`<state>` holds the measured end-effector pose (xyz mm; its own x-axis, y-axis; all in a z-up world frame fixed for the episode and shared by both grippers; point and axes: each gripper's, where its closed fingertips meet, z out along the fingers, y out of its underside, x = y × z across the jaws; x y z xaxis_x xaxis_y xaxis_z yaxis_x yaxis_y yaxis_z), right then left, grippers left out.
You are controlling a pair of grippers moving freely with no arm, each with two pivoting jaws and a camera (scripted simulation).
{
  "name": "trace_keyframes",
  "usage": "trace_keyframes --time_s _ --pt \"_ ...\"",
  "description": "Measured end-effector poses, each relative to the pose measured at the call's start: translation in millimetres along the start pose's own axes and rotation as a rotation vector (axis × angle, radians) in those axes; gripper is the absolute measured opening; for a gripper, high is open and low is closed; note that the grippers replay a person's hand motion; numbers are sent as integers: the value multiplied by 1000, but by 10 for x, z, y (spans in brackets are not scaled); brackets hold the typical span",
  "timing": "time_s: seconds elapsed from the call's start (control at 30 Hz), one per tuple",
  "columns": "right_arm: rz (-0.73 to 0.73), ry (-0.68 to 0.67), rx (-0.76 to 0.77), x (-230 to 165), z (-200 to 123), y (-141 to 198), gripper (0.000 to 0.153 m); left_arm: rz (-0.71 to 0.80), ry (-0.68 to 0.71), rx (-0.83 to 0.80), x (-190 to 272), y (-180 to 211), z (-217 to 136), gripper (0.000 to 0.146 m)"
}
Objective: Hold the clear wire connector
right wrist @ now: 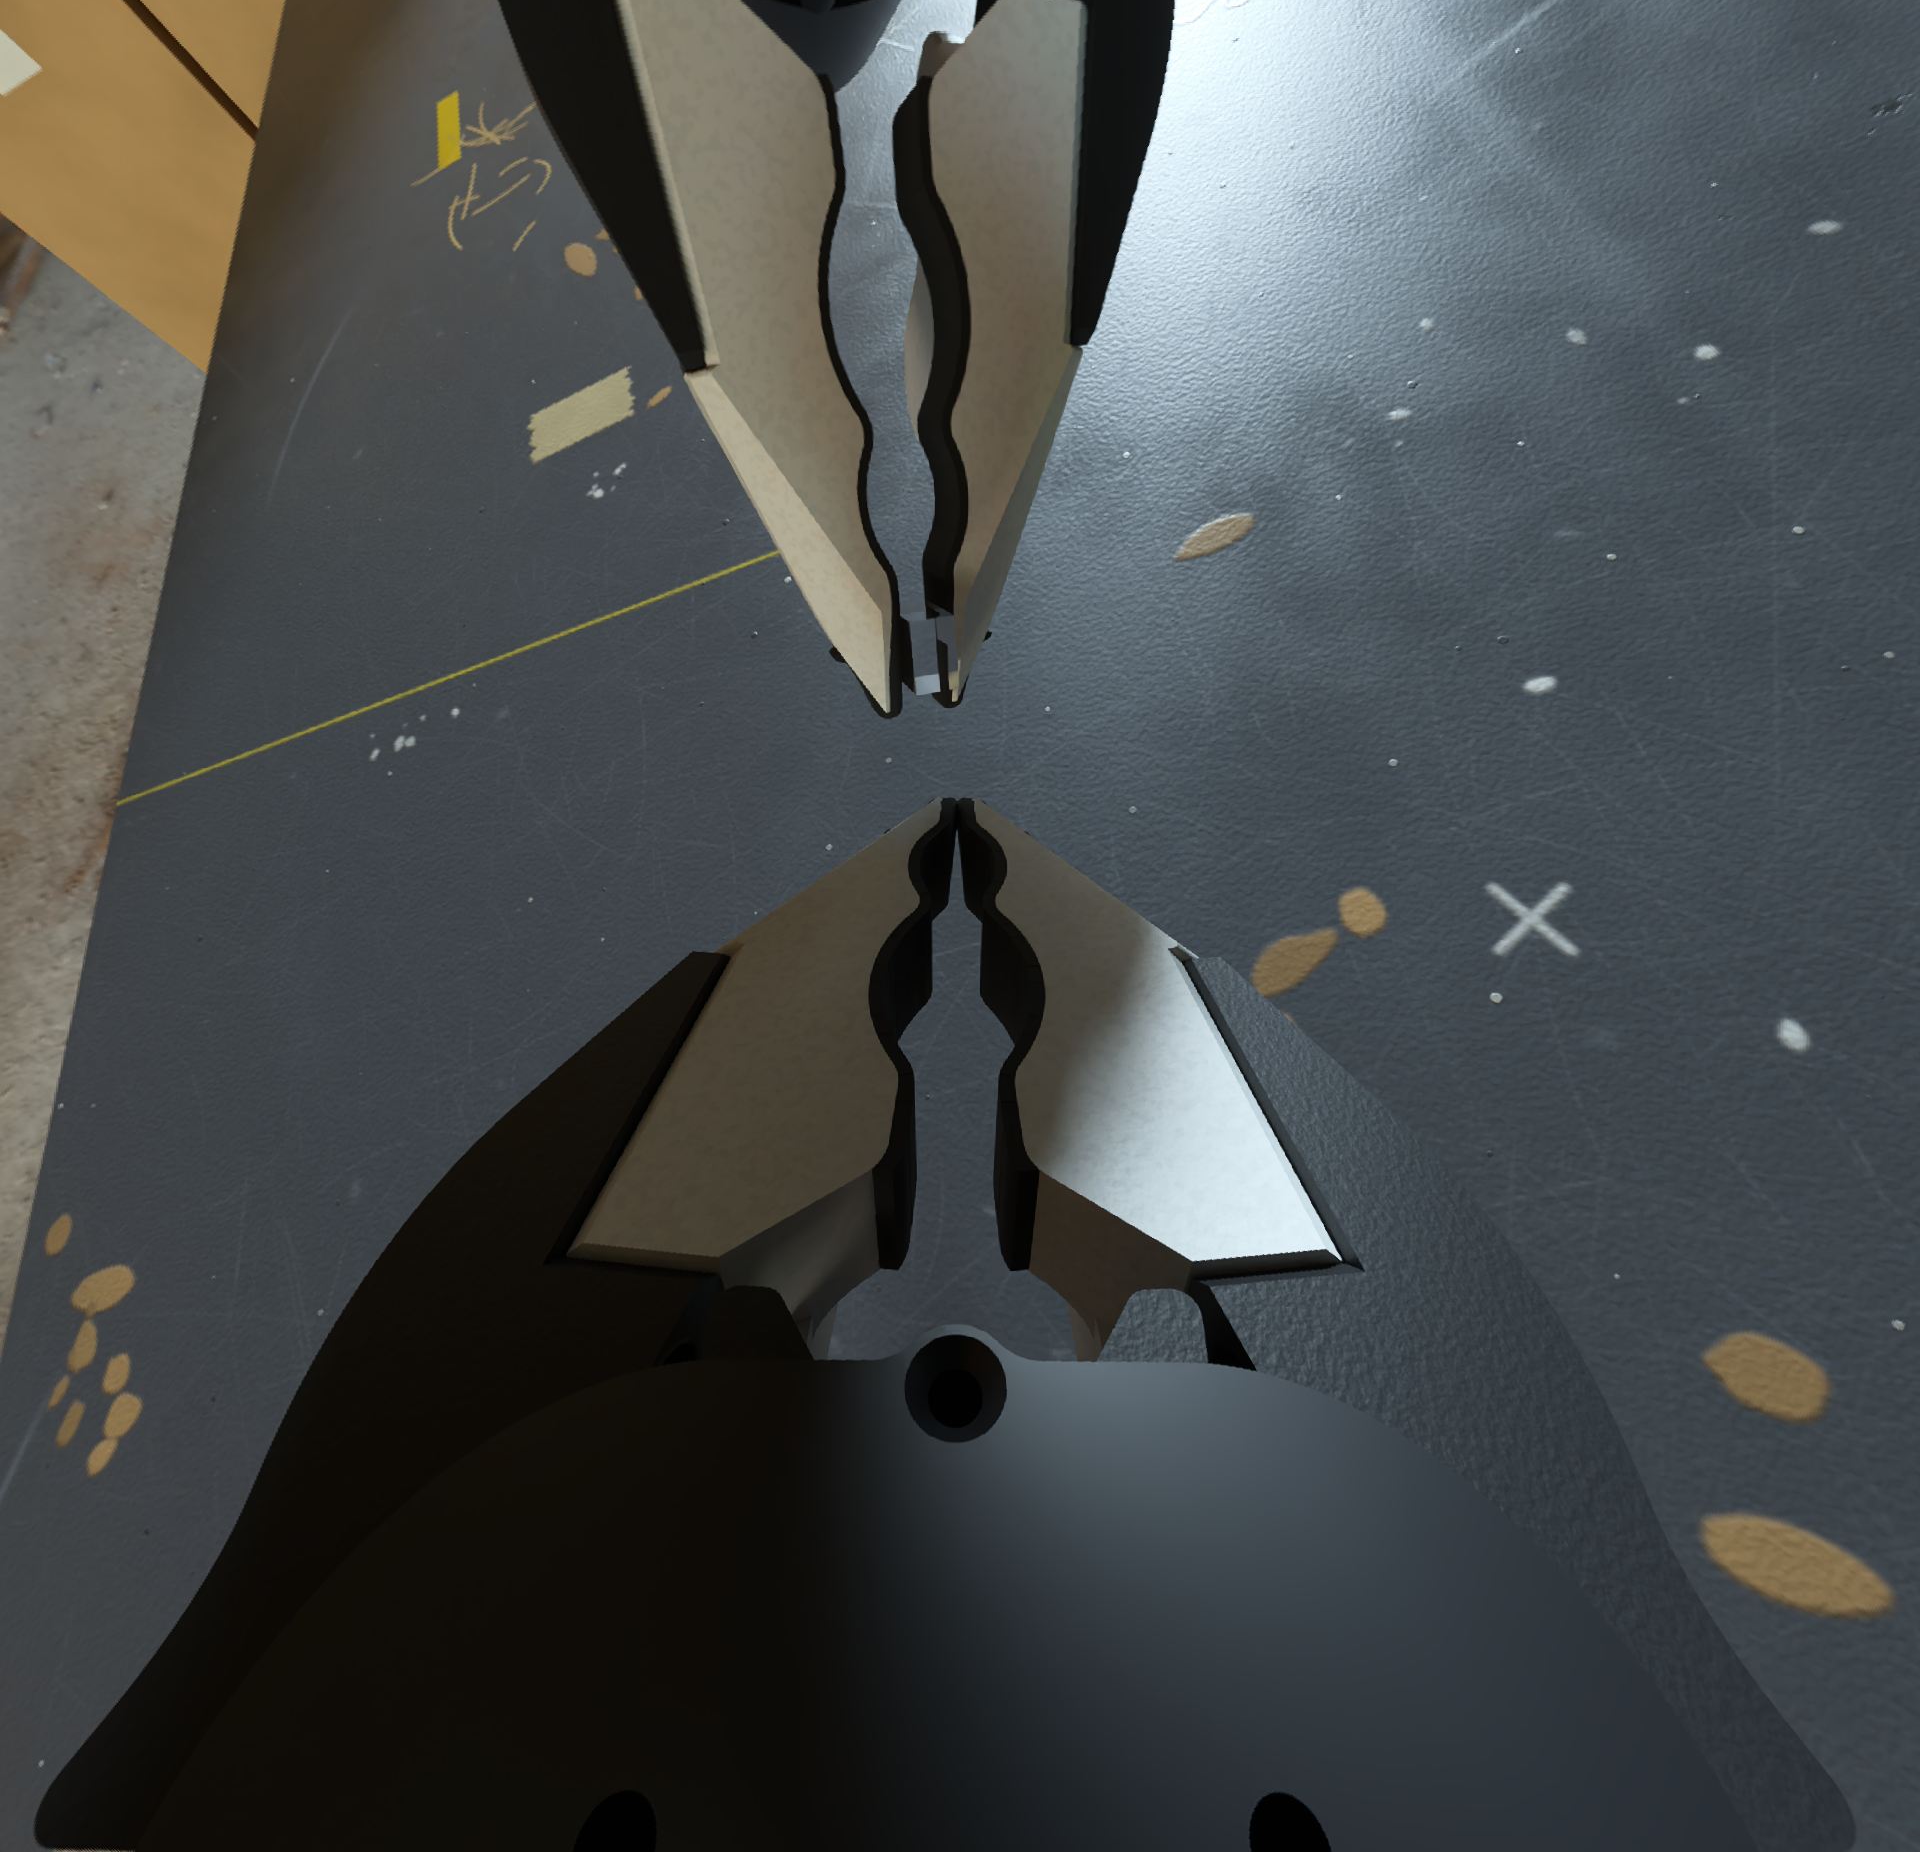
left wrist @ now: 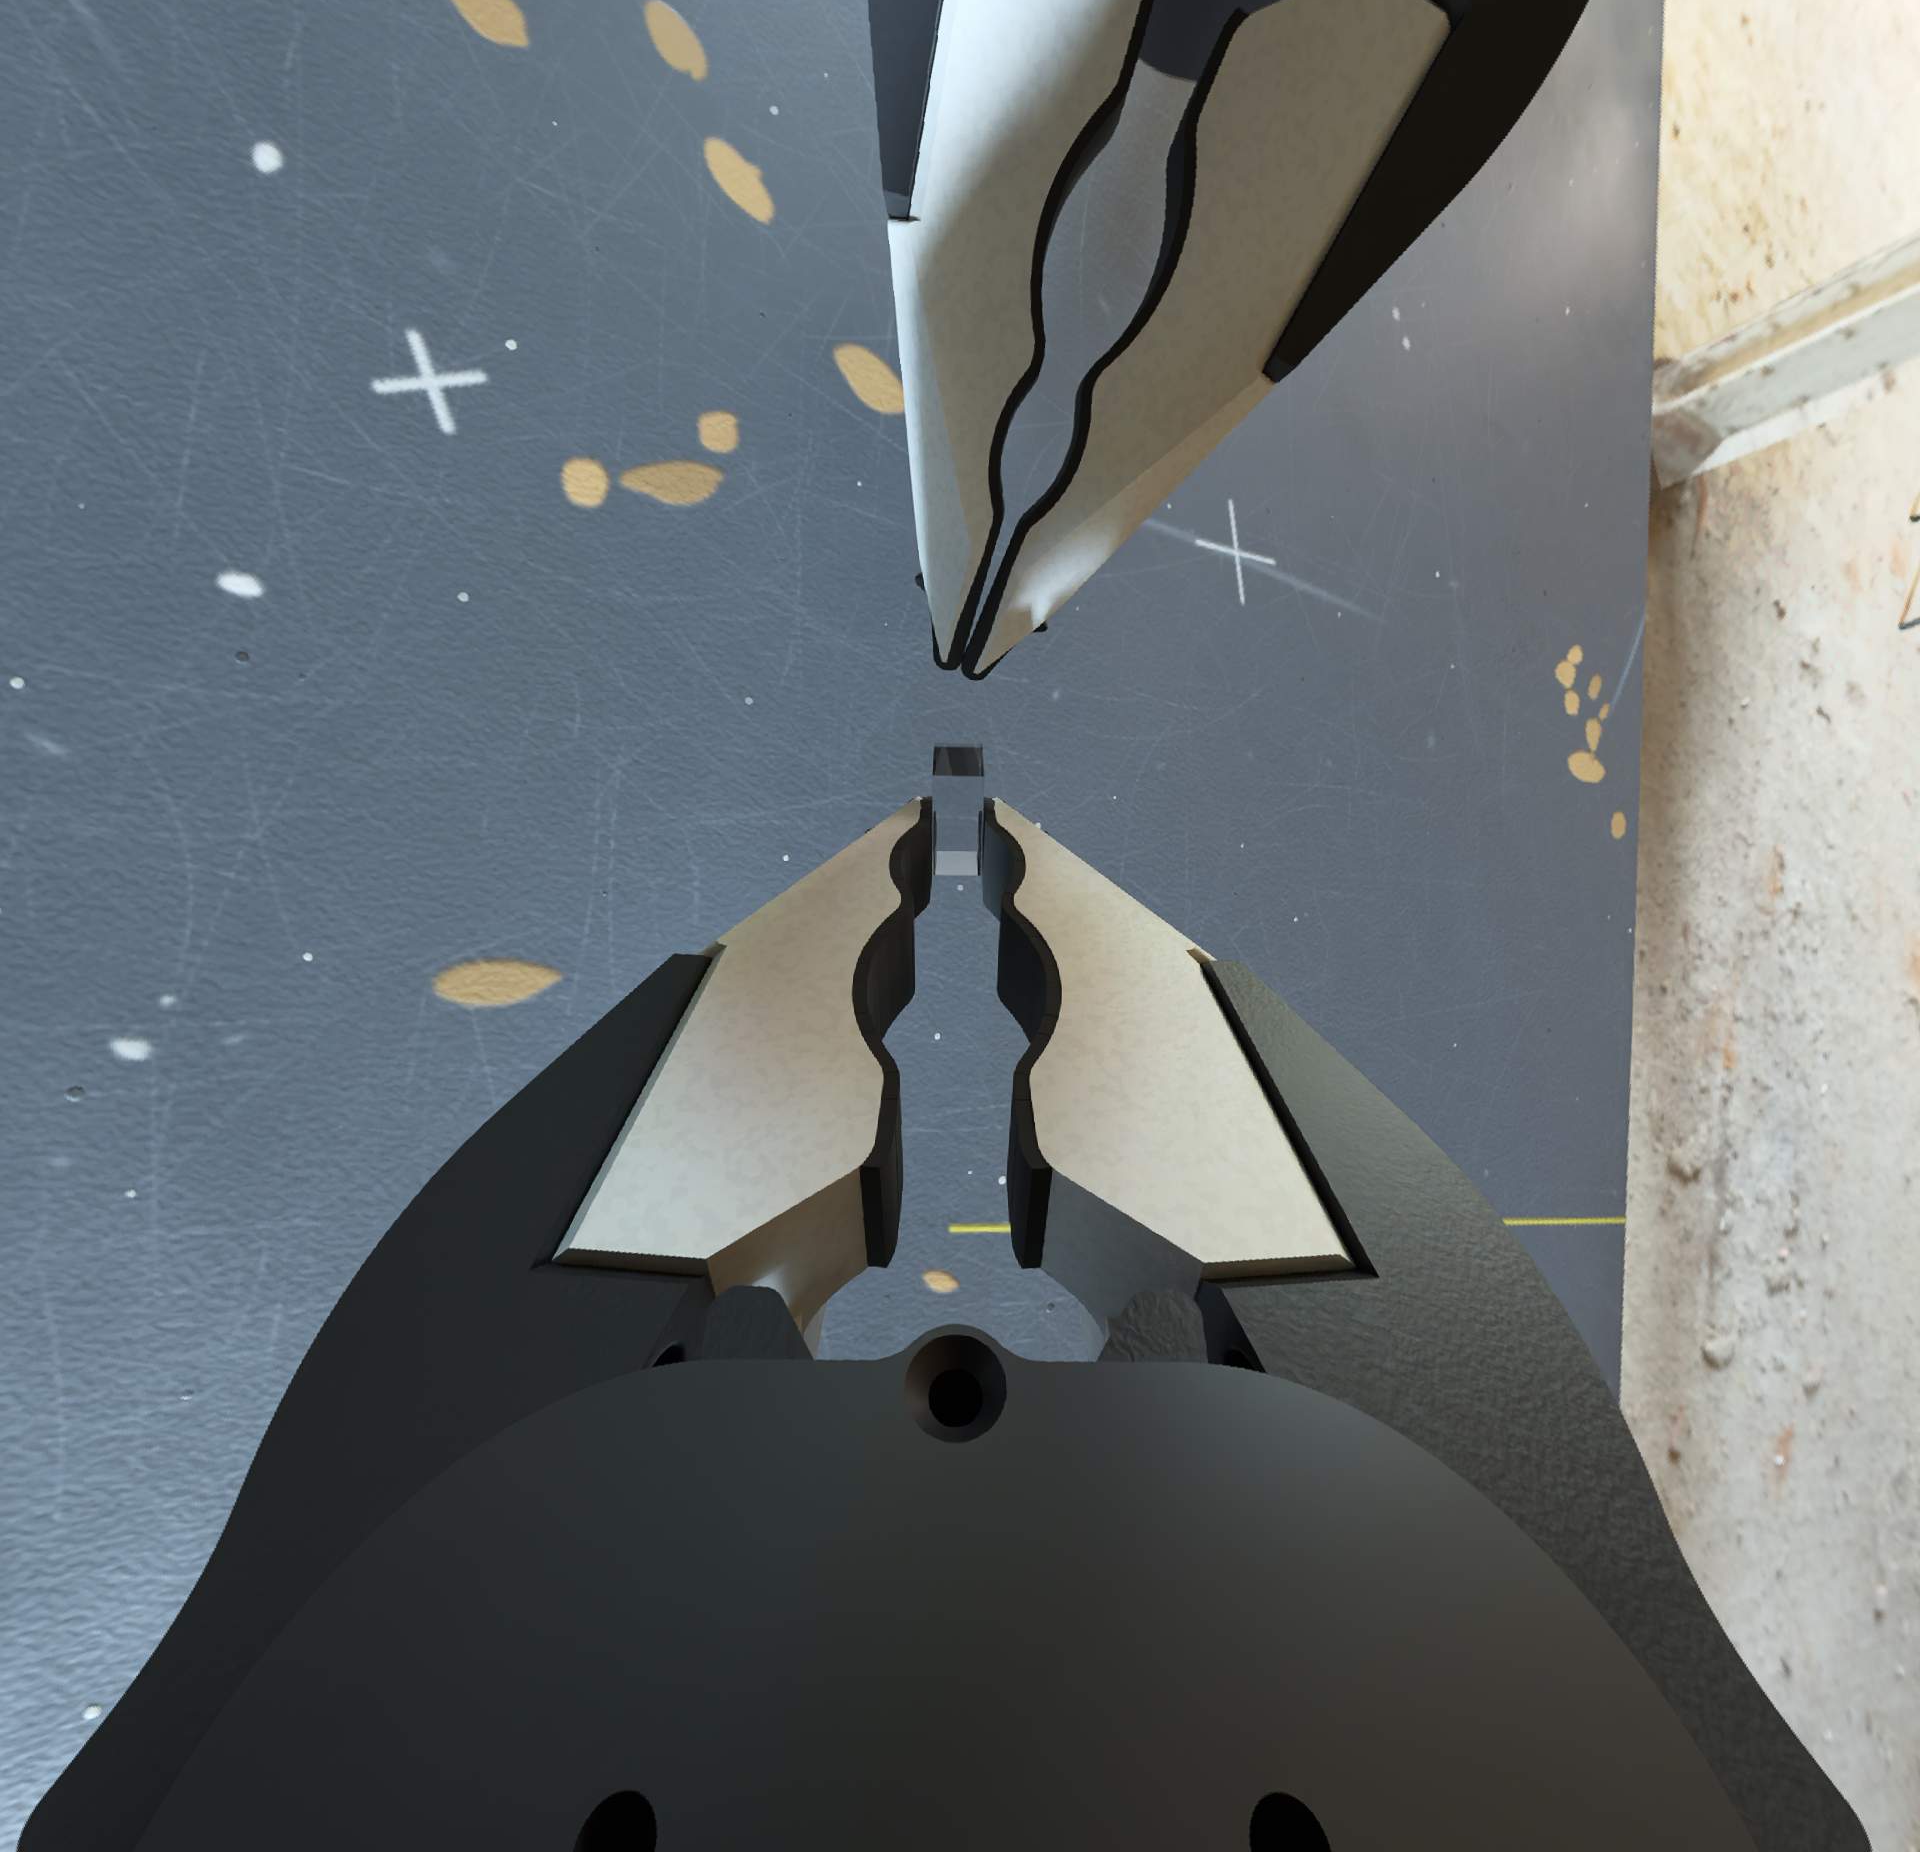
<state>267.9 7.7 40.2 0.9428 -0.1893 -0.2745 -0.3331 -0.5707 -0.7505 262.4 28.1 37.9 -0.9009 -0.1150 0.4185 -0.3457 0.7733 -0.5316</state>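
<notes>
A small clear wire connector [left wrist: 956, 815] sits between the tips of my left gripper [left wrist: 956, 834], which is shut on it above the dark grey table. Its dark far end sticks out past the fingertips. In the right wrist view the same connector [right wrist: 930, 659] shows clamped in the left gripper [right wrist: 923, 696], which comes in from the top. My right gripper [right wrist: 956, 810] is shut and empty, its tips touching, a short gap from the connector. It shows in the left wrist view [left wrist: 961, 664] tip to tip with my left gripper.
The dark grey table [left wrist: 312, 763] bears tan paint spots and white crosses [left wrist: 428, 381]. Its edge runs down the right of the left wrist view, with a pale rough floor [left wrist: 1787, 867] beyond. A tan cardboard box [right wrist: 125, 129] stands at the far left corner.
</notes>
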Motion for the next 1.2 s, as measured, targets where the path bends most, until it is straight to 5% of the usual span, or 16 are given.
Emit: trace_keyframes --time_s 1.2 --pt "74 2 -27 -59 30 42 0 -81 -8 180 54 1 14 8"
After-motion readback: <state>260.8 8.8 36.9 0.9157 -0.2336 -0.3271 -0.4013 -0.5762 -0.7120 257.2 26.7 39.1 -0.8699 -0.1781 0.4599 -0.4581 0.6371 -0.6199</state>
